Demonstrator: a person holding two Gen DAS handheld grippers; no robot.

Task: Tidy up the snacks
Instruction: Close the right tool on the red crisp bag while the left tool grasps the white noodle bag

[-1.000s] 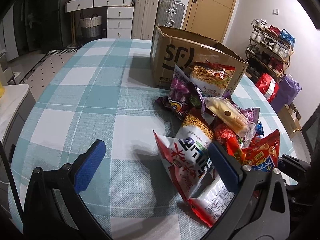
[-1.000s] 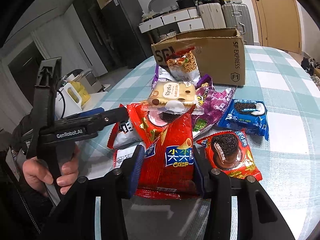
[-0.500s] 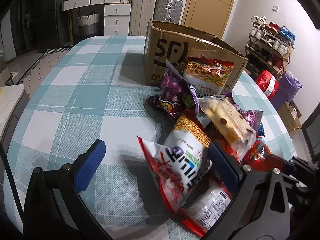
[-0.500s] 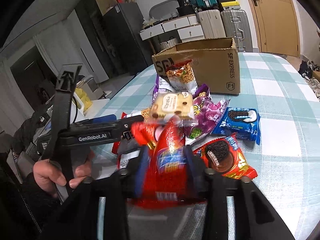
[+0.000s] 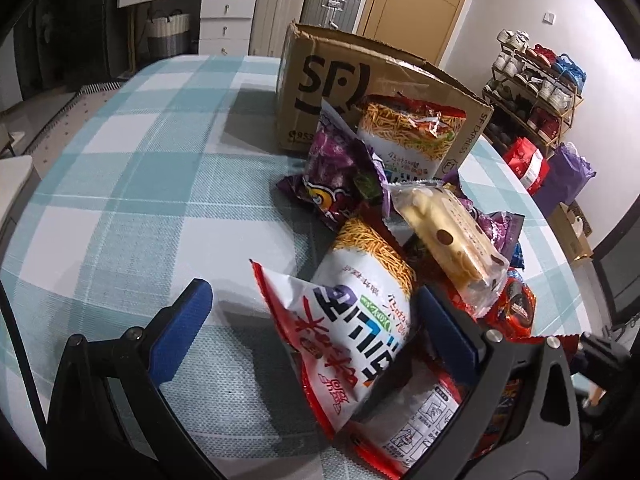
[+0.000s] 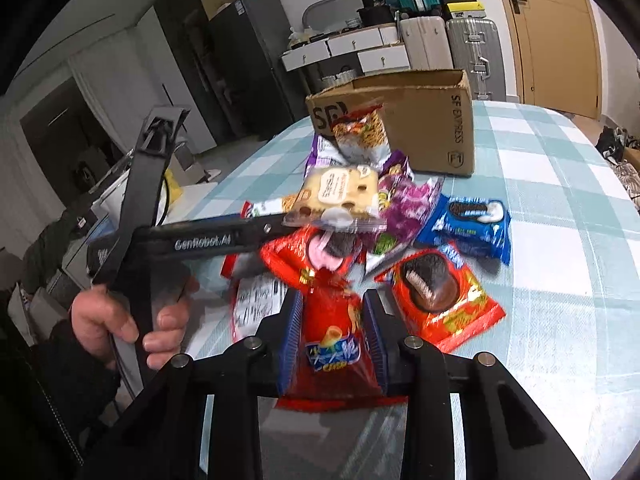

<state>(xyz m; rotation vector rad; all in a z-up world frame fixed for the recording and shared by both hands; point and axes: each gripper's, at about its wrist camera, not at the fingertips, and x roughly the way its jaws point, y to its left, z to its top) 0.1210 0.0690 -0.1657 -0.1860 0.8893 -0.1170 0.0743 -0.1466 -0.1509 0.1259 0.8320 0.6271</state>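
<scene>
A pile of snack bags lies on the checked tablecloth (image 5: 120, 184) in front of an open SF cardboard box (image 5: 360, 88). My left gripper (image 5: 316, 320) is open, its blue fingers on either side of a white and red noodle snack bag (image 5: 360, 312). My right gripper (image 6: 332, 340) is shut on a red Crisp bag (image 6: 332, 344) and holds it at the near side of the pile. The box also shows in the right wrist view (image 6: 424, 120). The left gripper's arm (image 6: 200, 240) reaches into the pile there.
The pile holds a purple bag (image 5: 336, 176), a yellow cake pack (image 6: 340, 196), a blue cookie pack (image 6: 472, 220) and a red cookie pack (image 6: 436, 296). Another noodle bag (image 5: 408, 136) leans on the box. A shoe rack (image 5: 536, 92) stands past the table's right edge.
My right gripper has squeezed tighter on the red Crisp bag and lifted it. My left gripper has moved forward towards the box, further around the noodle bag.
</scene>
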